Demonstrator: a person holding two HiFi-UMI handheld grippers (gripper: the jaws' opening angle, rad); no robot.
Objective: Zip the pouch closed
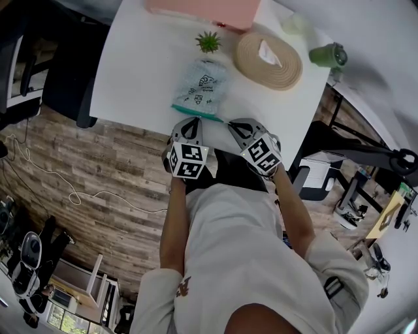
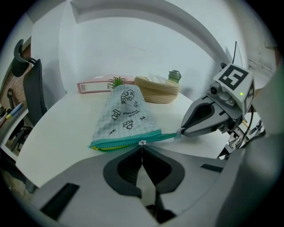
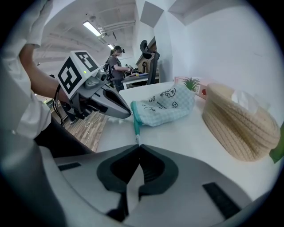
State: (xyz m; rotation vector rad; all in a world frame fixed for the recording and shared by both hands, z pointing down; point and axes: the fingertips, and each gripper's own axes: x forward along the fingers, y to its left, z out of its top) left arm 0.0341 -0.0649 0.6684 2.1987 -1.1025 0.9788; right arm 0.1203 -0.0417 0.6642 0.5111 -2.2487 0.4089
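A pale blue checked pouch with small drawings lies on the white table, its teal zipper edge facing me. My left gripper is shut on the small zipper pull, about midway along the zip. Left of the pull the mouth gapes and yellow lining shows; right of it the zip is a thin closed strip. My right gripper is shut on the teal end tab of the zip. Both grippers sit side by side at the table's near edge, the left gripper and the right gripper.
Behind the pouch stand a small green plant, a pink box, a round woven basket holding tissue and a green object. A dark office chair is at the table's left. Wooden floor lies below the near edge.
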